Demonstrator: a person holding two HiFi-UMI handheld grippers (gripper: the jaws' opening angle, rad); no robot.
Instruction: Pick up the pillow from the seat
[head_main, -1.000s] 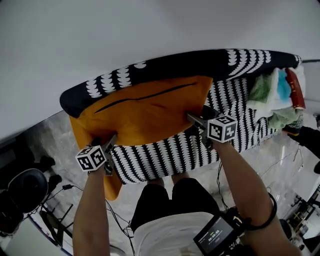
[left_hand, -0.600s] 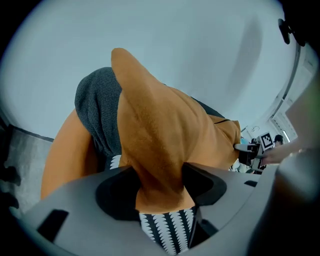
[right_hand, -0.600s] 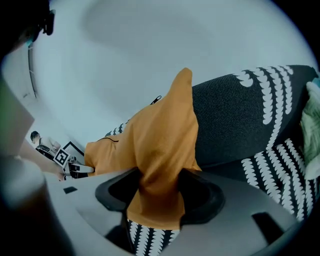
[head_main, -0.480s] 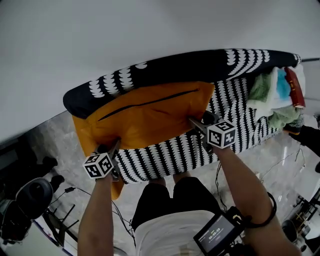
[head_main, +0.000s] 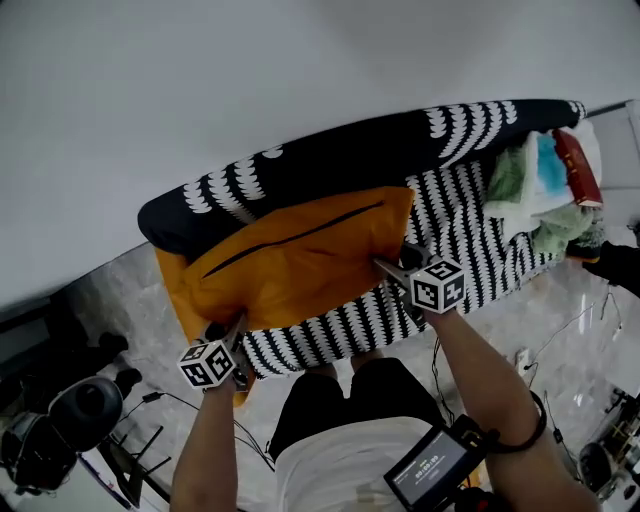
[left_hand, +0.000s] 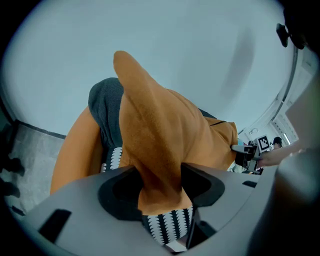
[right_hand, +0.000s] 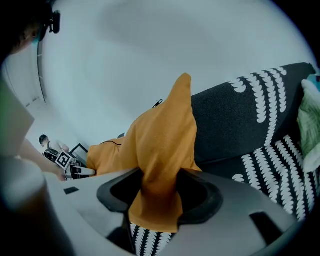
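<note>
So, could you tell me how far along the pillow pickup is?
Done: their jaws have just been closing, and the left gripper and right gripper each pinch a near corner of the pillow. In hand: the lift; both corners are pulled up, yet most of the pillow seems to lie on the seat. Left: raising it clear.

Jaws of left gripper (head_main: 232, 328) and right gripper (head_main: 385, 266) closed further over last second, onto front corners of pillow (head_main: 290, 262) (orange fabric now pinched between pads in both gripper views). Both grippers drawn back toward person. Pillow front edge lifted off seat (head_main: 330, 335) and bunched narrower. More patterned seat cover exposed beneath.
</note>
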